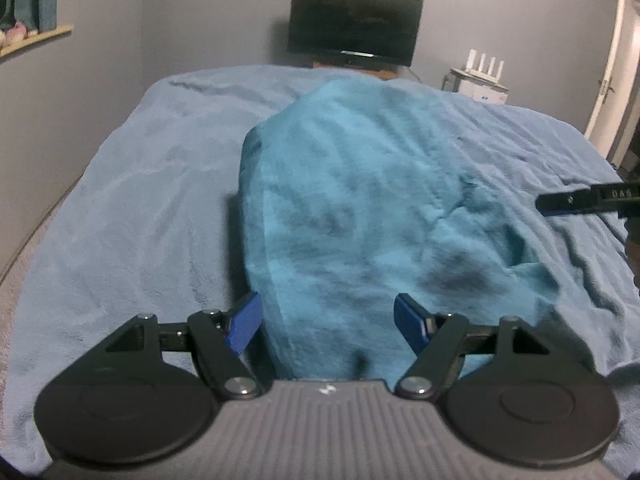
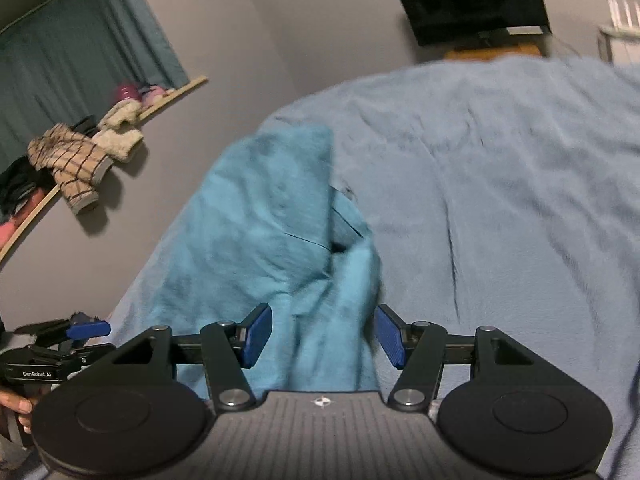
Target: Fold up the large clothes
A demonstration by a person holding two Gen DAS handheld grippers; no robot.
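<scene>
A teal fleece garment point(image 1: 360, 208) lies in a long folded heap on the light blue blanket point(image 1: 132, 208) that covers the bed. My left gripper point(image 1: 326, 326) is open just above the garment's near end, and its blue pads point(image 1: 244, 328) stand apart from the fabric. At the right edge of that view the right gripper's finger point(image 1: 560, 204) pokes in over the blanket. In the right wrist view the garment point(image 2: 260, 232) runs away to the upper left, one flap folded over. My right gripper point(image 2: 323, 334) is open over the near end. The left gripper point(image 2: 88, 330) shows at the lower left, held by a hand point(image 2: 16, 404).
A dark television point(image 1: 354, 24) stands on a wooden stand past the bed's far end, with a white router point(image 1: 484, 68) on a box to its right and a white door point(image 1: 612, 64) beyond. A wall shelf point(image 2: 100, 148) holds piled clothes below a teal curtain point(image 2: 80, 40).
</scene>
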